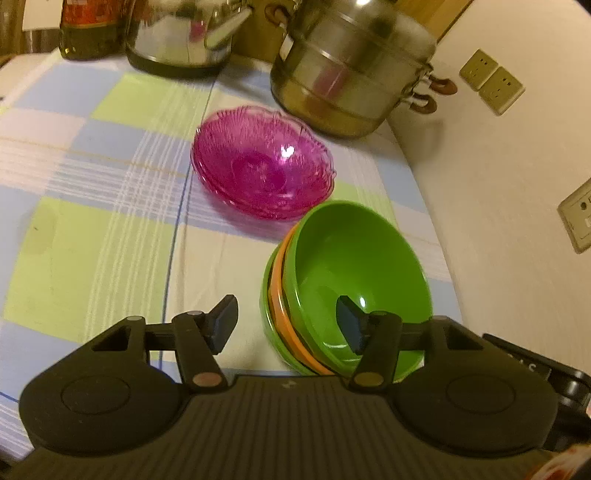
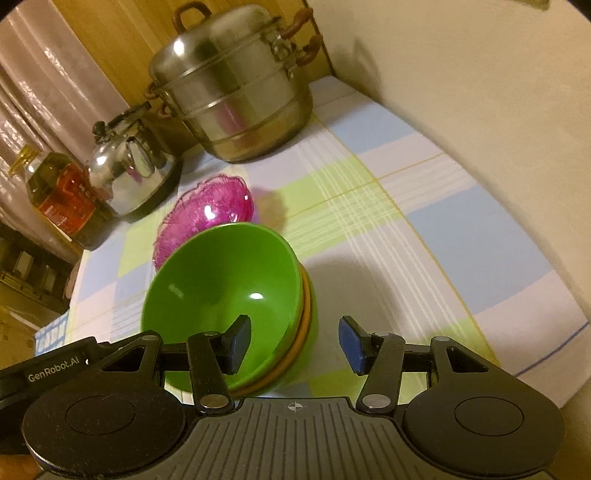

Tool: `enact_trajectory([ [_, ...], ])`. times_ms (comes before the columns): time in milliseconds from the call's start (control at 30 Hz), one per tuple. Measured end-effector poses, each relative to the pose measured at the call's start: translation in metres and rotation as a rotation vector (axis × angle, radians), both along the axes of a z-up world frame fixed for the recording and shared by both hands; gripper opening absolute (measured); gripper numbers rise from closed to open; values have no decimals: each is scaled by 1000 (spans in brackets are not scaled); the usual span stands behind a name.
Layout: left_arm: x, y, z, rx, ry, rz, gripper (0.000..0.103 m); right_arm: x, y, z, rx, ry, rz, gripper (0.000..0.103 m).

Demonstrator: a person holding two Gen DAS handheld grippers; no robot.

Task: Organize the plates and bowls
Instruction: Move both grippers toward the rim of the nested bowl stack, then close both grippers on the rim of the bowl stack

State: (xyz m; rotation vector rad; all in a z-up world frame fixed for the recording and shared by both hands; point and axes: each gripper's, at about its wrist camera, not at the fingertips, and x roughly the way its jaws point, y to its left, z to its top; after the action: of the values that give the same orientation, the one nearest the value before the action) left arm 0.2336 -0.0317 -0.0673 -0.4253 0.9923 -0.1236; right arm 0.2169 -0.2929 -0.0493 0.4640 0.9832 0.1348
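Left wrist view: left tool [image 1: 286, 325] spread, its jaws straddling the near-left rim of the stack of bowls [image 1: 351, 284], green on top with an orange one between; pads not seen pressing the rim. Lower bowls mostly hidden. Pink glass dishes [image 1: 262, 162] sit farther off, just beside the stack. Steamer pot [image 1: 351, 66], kettle [image 1: 181, 33] and bottle [image 1: 88, 26] cut off at top. Wall sockets [image 1: 491, 81] at right, seen only here.

Right wrist view: right tool [image 2: 293, 343] spread across the stack's near-right rim; contact unclear. Pink dishes half hidden behind the green bowl. Whole pot lid, kettle and oil bottle visible. Checked cloth [image 2: 424, 221] covers the counter; cream wall at right.
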Motion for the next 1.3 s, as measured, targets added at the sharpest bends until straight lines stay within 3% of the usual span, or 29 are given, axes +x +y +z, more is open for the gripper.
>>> enact_trajectory([
  [200, 12, 0, -18, -31, 50, -10, 50, 18, 1, -18, 25, 56, 6, 53],
  [533, 23, 2, -34, -117, 109, -7, 35, 32, 5, -37, 49, 124, 31, 52],
  [667, 24, 1, -34, -103, 110, -16, 35, 35, 6, -42, 56, 146, 40, 49],
  [733, 24, 1, -34, -101, 109, -21, 35, 36, 6, -45, 55, 153, 44, 38],
  [800, 24, 1, -34, -99, 109, -25, 35, 37, 7, -47, 59, 162, 46, 35],
  [1300, 16, 0, -32, -75, 107, -41, 33, 28, 12, -45, 24, 150, 41, 31],
])
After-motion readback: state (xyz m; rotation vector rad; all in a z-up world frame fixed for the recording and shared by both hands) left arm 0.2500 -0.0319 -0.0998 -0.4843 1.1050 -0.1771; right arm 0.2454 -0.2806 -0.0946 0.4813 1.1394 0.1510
